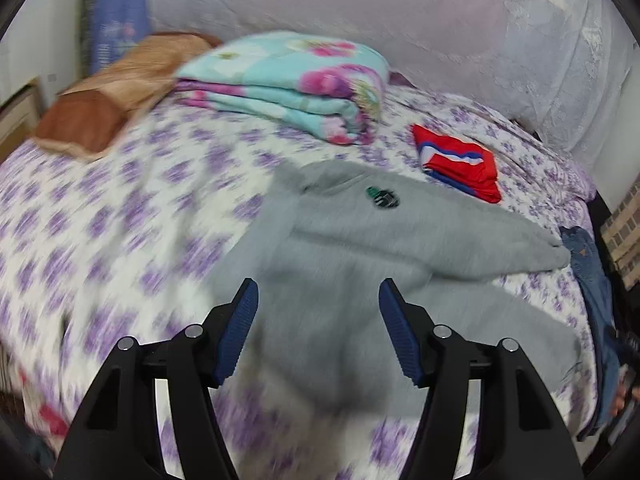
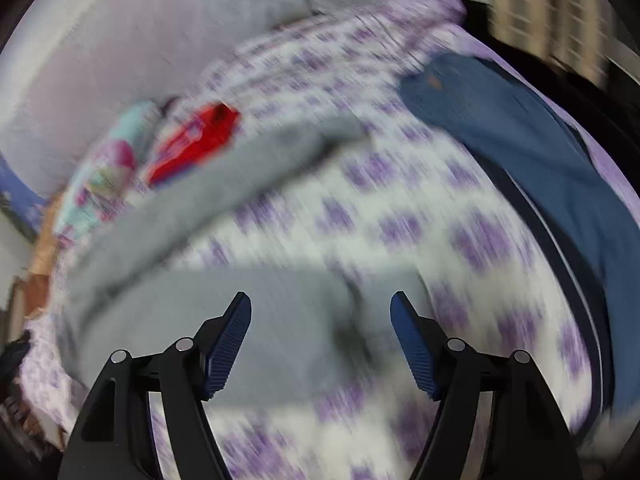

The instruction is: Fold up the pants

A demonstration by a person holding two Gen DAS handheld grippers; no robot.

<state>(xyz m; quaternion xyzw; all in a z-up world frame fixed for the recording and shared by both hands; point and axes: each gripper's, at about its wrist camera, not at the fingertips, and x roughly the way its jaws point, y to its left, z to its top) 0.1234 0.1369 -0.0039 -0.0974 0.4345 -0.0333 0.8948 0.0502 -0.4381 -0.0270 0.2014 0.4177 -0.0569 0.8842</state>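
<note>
Grey pants (image 1: 360, 248) spread on bed (image 1: 120, 208); red cloth (image 1: 456, 160), folded quilt (image 1: 288, 84), jeans (image 2: 520, 140) nearby. Left gripper (image 1: 318, 292), right gripper (image 2: 320, 304) wide apart, holding nothing.

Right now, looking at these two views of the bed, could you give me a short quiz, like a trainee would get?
1. True or false: the left tongs are gripping the grey pants.
2. Which folded item lies nearest the grey pants: A) the red cloth, B) the floral quilt, C) the brown pillow?
3. Fill in: the jeans lie along the bed's ____ edge, seen from the right tongs.

Key: 1 false, both tongs are open and empty; 2 A; 3 right.
</note>
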